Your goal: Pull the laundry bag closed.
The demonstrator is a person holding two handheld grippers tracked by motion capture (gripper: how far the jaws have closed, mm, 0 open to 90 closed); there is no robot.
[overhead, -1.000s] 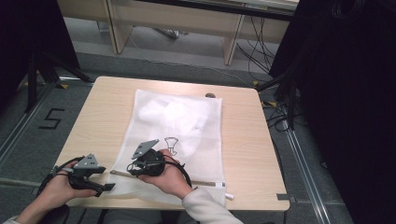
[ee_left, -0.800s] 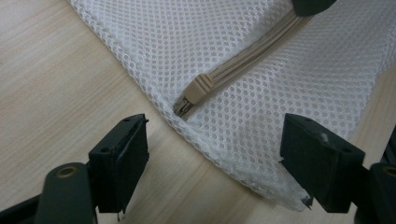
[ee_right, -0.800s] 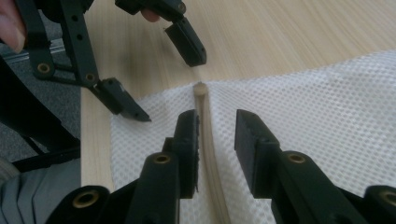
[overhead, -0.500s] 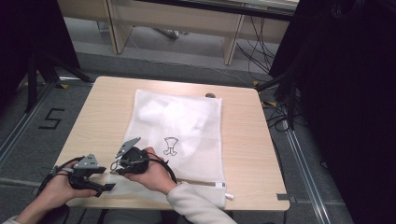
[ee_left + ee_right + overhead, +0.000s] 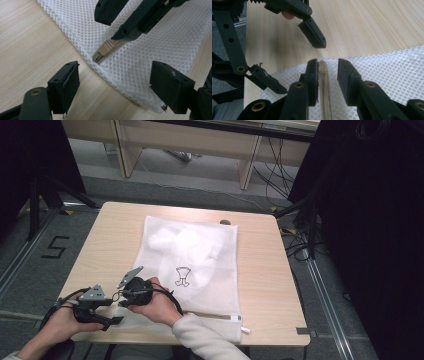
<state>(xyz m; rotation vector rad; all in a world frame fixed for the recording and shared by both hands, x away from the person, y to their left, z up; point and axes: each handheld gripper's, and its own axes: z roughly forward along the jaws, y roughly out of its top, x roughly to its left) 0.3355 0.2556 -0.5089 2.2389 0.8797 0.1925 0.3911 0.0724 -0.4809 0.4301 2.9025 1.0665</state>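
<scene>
A white mesh bag lies flat on the wooden table, with white cloth inside and a black logo. Its zipper runs along the near edge. My right gripper hovers at the bag's near-left corner. Its jaws have just been closing and stand narrowly apart. The beige zipper pull lies between them, against one pad and apart from the other. My left gripper rests just left of that corner, wide open. It faces the pull, with only bag edge and table between its fingers.
The table's front edge runs just under both hands. A small dark object sits at the far edge. The zipper's other end has a white tab at the near right. Floor with a "5" mark lies left, cables and a black curtain right.
My right gripper has travelled left along the bag's near edge, from beside the logo to the corner next to the left gripper. The left hand has stayed put.
</scene>
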